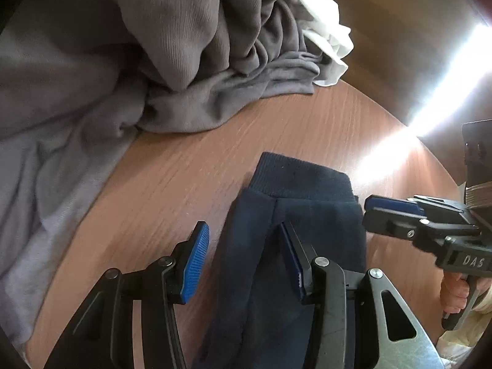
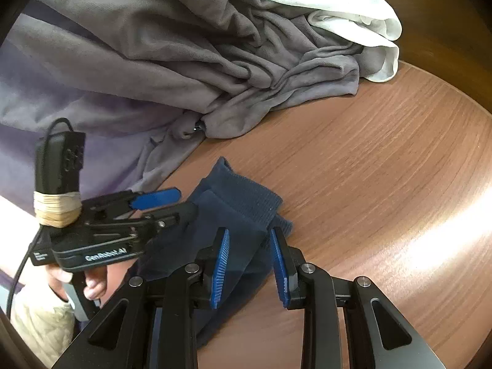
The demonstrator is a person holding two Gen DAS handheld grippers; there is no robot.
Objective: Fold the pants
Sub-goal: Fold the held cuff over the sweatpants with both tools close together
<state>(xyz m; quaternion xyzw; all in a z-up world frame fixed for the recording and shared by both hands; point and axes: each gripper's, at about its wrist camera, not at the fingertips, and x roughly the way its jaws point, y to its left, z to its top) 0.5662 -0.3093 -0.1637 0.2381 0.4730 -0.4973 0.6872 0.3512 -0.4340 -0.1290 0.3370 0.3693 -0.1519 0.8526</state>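
Navy pants (image 1: 295, 230): dark blue knit, ribbed cuffs stacked at the far end, lying as a narrow strip on the round wooden table (image 1: 190, 172), toward its near edge, cuffs pointing to the table's middle. Left gripper (image 1: 246, 258): fingers spread wide over the strip's left part; one blue ribbed pad (image 1: 195, 264) hangs above bare wood just beside the cloth, the other pad sits at a fold in the fabric, nothing clamped between them. Right gripper (image 2: 249, 264): fingers partly apart, blue pads (image 2: 220, 267) either side of the pants' right edge near the cuffs (image 2: 246, 196); whether the pads press the cloth cannot be told. In the left wrist view the same tool (image 1: 396, 212) shows from the side, tips just beside the cloth. Grey garment pile (image 2: 184, 61): crumpled, covering the table's far and left edges, apart from the pants. White cloth (image 2: 353, 18): bunched at the far edge, touching the grey pile.
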